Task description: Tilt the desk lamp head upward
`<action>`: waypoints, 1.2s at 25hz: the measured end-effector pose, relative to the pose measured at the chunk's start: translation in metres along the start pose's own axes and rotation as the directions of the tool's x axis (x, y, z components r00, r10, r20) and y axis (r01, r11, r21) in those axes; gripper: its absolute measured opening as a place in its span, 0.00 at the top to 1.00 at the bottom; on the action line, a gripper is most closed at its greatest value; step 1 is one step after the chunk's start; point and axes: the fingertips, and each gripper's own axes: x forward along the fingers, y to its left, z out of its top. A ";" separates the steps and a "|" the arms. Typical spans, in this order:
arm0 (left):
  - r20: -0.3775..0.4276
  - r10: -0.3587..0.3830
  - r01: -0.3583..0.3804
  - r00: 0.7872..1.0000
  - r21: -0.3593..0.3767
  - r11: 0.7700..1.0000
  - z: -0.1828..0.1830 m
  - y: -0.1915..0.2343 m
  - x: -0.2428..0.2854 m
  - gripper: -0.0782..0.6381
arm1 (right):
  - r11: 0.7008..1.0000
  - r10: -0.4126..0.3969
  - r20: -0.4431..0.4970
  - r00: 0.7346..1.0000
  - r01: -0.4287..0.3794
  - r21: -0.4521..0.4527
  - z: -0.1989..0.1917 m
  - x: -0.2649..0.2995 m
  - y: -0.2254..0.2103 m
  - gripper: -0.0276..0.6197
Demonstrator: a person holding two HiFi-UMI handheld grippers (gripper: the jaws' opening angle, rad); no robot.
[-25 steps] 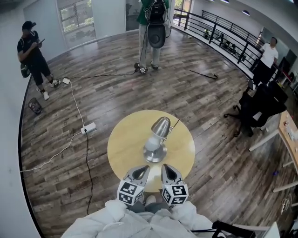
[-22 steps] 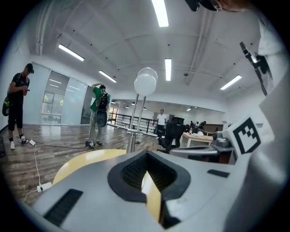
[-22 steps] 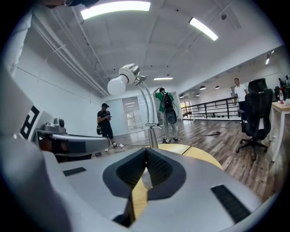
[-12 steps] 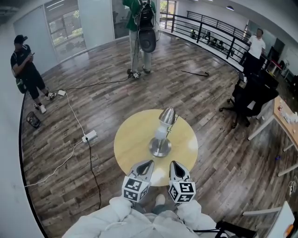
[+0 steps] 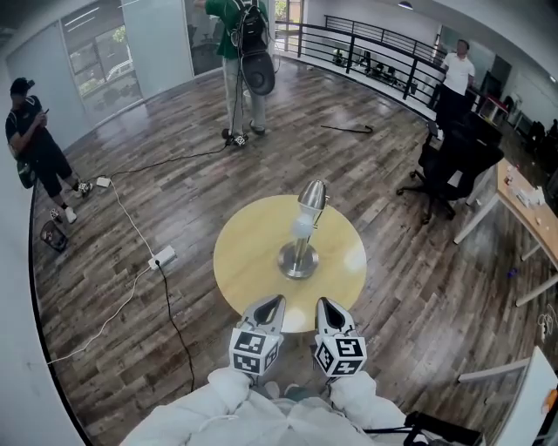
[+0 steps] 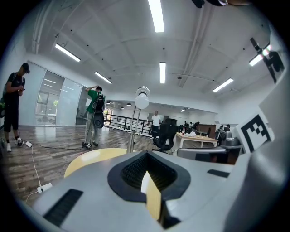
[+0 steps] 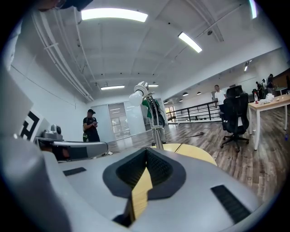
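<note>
Yellow round table carries the chrome desk lamp near its middle, with the lamp head at the top of the stem. The left gripper and right gripper hover side by side at the table's near edge, well apart from the lamp. Each has its jaws pressed together on nothing.

Table rim: near edge of round table, at 6 o'clock, hidden behind left gripper and right gripper in head view.
Lamp foot: base of desk lamp hidden behind gripper body in left gripper view; likewise hidden in right gripper view.
Lamp head: too small in head view for exact tilt.
Sleeves: white sleeves cut off by bottom edge, 6 o'clock.
Standing person: head cut off by top edge, 12 o'clock.
Desk: cut off by right edge, 3 o'clock; items on it too small to tell.
</note>
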 end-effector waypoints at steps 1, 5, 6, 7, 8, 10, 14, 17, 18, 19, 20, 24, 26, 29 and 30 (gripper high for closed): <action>0.001 0.001 -0.001 1.000 -0.004 1.000 0.001 -0.003 -0.001 0.89 | 1.000 0.004 0.001 1.000 -0.004 0.006 0.002 -0.001 0.000 0.94; 0.024 0.002 -0.002 1.000 0.022 1.000 0.009 -0.010 -0.008 0.89 | 1.000 0.030 0.024 0.999 -0.030 0.004 0.015 -0.003 0.009 0.94; 0.025 0.007 -0.008 1.000 0.020 1.000 0.010 -0.009 -0.009 0.89 | 0.999 0.032 0.024 0.999 -0.032 -0.008 0.017 -0.004 0.011 0.94; 0.026 0.011 -0.012 1.000 0.015 1.000 0.010 -0.010 -0.010 0.89 | 0.999 0.035 0.023 0.999 -0.034 -0.022 0.018 -0.005 0.012 0.94; 0.028 0.013 -0.014 1.000 0.012 1.000 0.010 -0.010 -0.011 0.89 | 0.999 0.038 0.021 0.999 -0.037 -0.035 0.018 -0.007 0.013 0.94; 0.027 0.019 -0.020 0.999 0.014 1.000 0.009 -0.011 -0.013 0.89 | 0.998 0.047 0.017 0.999 -0.046 -0.052 0.017 -0.009 0.014 0.94; 0.015 0.036 -0.037 0.999 0.002 0.999 0.004 -0.009 -0.015 0.89 | 0.997 0.058 0.017 0.998 -0.057 -0.059 0.017 -0.009 0.016 0.94; 0.012 0.048 -0.048 0.999 -0.019 0.999 0.004 -0.008 -0.015 0.89 | 0.996 0.068 0.013 0.998 -0.067 -0.066 0.019 -0.008 0.015 0.94; 0.013 0.052 -0.051 0.999 -0.022 0.998 0.005 -0.007 -0.014 0.89 | 0.995 0.071 0.011 0.997 -0.070 -0.069 0.019 -0.008 0.016 0.94; 0.015 0.054 -0.054 0.998 -0.021 0.998 0.005 -0.006 -0.014 0.89 | 0.995 0.074 0.011 0.997 -0.073 -0.071 0.020 -0.007 0.016 0.94; 0.016 0.055 -0.054 0.998 -0.017 0.998 0.006 -0.007 -0.013 0.89 | 0.995 0.075 0.012 0.997 -0.074 -0.072 0.020 -0.007 0.015 0.94; 0.019 0.052 -0.052 0.998 -0.004 0.999 0.006 -0.011 -0.008 0.89 | 0.994 0.077 0.017 0.997 -0.076 -0.076 0.021 -0.009 0.010 0.94; 0.018 0.049 -0.049 0.999 -0.004 0.999 0.006 -0.012 -0.007 0.89 | 0.994 0.076 0.016 0.997 -0.075 -0.080 0.021 -0.010 0.009 0.94; 0.016 0.044 -0.044 0.999 0.000 0.999 0.007 -0.013 -0.007 0.89 | 0.994 0.071 0.015 0.997 -0.070 -0.080 0.022 -0.010 0.008 0.94; 0.015 0.042 -0.042 0.999 0.001 0.999 0.008 -0.014 -0.007 0.89 | 0.995 0.069 0.014 0.998 -0.067 -0.079 0.022 -0.011 0.008 0.94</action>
